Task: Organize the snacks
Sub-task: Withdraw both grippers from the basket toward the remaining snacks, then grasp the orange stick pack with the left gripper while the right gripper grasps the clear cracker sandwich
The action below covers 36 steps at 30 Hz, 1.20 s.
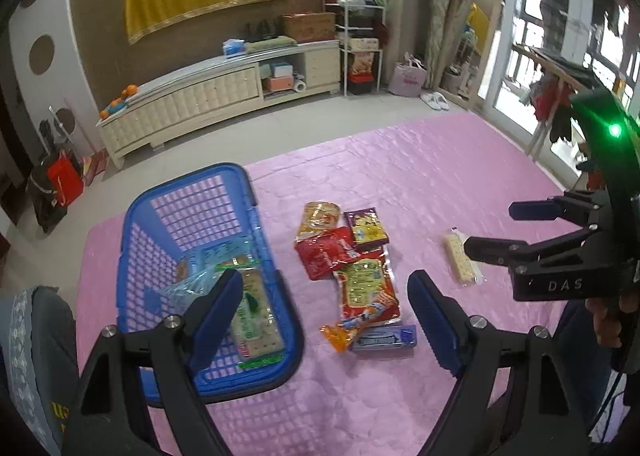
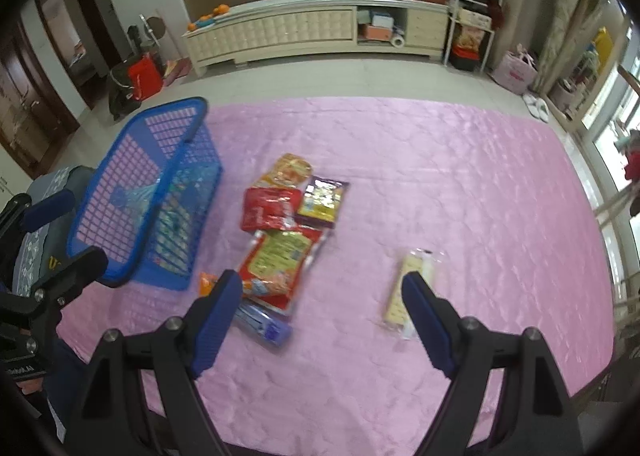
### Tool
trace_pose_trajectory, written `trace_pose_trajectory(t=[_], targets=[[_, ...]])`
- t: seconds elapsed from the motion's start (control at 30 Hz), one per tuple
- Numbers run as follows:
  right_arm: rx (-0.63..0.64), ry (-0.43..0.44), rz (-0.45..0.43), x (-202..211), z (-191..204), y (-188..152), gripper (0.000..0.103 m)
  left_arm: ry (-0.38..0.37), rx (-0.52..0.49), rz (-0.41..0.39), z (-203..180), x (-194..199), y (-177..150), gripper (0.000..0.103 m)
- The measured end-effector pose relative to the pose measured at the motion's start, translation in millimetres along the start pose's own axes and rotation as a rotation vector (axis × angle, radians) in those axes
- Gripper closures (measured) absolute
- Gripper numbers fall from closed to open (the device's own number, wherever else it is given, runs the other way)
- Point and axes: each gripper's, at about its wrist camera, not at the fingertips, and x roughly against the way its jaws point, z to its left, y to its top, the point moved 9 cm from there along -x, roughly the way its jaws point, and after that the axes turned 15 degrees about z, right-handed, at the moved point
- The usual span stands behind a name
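Snacks [image 1: 362, 268] beside blue basket [image 1: 136, 224], left hand-held gripper [image 1: 326, 288] wide (empty), right hand-held gripper [image 2: 322, 292] wide, both hovering

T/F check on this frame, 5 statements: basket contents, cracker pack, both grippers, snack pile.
1. The blue basket already holds snack packs. True.
2. The left gripper is shut on a packet. False: it is open and holds nothing.
3. The clear cracker pack lies alone, apart from the snack pile. True.
4. The right gripper is open. True.
5. The snack pile sits inside the basket. False: it lies on the pink cloth beside the basket.
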Motion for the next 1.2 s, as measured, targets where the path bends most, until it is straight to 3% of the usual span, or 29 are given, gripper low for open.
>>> trace_pose_trajectory(t=[0.33,0.53,0.9,1.2], targets=[[-0.080,0.020,0.013,-11,-46,-17,0.018,-0.002,-0.130,0.059,-52,-26,5,0.020],[-0.117,0.007,0.028,-29,-70,-29,0.018,0.045,-0.224,0.118,-71,-57,1,0.020],[-0.158,0.028,0.086,-70,-89,-39,0.018,0.121,-0.302,0.257,-81,-119,-13,0.021],[-0.154,0.036,0.139,-99,-91,-45,0.018,0.138,-0.319,0.334,-72,-157,-20,0.032]])
